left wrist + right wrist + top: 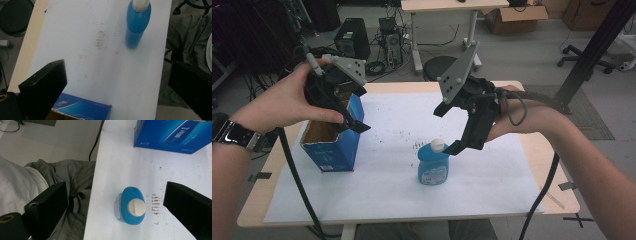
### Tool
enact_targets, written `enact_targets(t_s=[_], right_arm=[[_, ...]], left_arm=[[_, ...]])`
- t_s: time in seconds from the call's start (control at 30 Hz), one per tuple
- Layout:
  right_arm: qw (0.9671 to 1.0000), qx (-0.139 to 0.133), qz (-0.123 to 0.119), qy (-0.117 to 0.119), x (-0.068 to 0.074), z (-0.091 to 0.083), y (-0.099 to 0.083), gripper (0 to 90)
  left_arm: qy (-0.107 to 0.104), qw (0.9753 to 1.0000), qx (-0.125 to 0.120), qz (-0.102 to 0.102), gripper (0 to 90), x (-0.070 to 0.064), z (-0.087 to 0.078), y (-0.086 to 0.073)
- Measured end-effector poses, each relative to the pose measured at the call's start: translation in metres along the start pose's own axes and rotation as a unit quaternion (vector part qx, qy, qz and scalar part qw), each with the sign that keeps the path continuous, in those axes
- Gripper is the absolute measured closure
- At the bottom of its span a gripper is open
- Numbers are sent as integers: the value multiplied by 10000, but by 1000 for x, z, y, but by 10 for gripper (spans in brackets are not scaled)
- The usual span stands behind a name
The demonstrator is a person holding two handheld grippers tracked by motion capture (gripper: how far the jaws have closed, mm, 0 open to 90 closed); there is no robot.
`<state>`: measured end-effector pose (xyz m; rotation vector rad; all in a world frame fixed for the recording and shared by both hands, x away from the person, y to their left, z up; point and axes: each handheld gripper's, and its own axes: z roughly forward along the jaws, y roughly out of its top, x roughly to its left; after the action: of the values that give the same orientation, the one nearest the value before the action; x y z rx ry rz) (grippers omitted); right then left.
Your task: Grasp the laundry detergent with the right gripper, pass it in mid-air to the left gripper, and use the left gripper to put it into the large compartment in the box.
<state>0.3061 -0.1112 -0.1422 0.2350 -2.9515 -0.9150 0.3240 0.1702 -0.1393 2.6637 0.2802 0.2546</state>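
Observation:
A blue bottle (432,167) with a white cap stands upright near the middle of the white sheet (387,185). At the left stands a blue cardboard box (334,147), its top open. My left gripper (352,112) hovers over the box's open top with its jaws wide apart and nothing in them. In the left gripper view the box (82,108) lies just below the jaws and the bottle (136,25) farther off. My right gripper (446,130) hangs open just above the bottle's cap. In the right gripper view the bottle (131,207) sits between the spread jaws, untouched.
The sheet covers a wooden table (552,200) and bears dark smudges (155,203). Beyond the table are computer towers (352,37), a round black stool (439,67), another desk (447,5) and a cardboard carton (514,17). A black post (592,50) slants at the right.

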Motion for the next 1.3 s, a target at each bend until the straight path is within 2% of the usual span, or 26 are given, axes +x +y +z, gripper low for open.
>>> enact_targets(t_s=[0.2, 0.43, 0.63, 0.93, 1.03, 1.3], right_arm=[[9998, -152, -81, -63, 0, -3, -4, 67], [9995, -301, 23, -120, -7, -9, -12, 62], [9978, -612, 190, -172, -19, -15, -30, 55], [9924, -1119, 476, -169, -34, -15, -67, 44], [9895, -1331, 546, -145, -38, -13, -79, 35], [9833, -1672, 710, -145, -45, -4, -109, 32]], left_arm=[[-25, 10000, 35, -14, 31, 2, 0, 2], [-46, 10000, 68, -46, 30, 5, 1, 2], [-61, 9999, 45, -98, 30, 6, 4, 0], [-65, 9998, 38, -179, 31, 4, 8, -6], [-67, 9998, 26, -209, 31, 3, 8, -8], [-65, 9995, -12, -296, 31, 2, 10, -13]])
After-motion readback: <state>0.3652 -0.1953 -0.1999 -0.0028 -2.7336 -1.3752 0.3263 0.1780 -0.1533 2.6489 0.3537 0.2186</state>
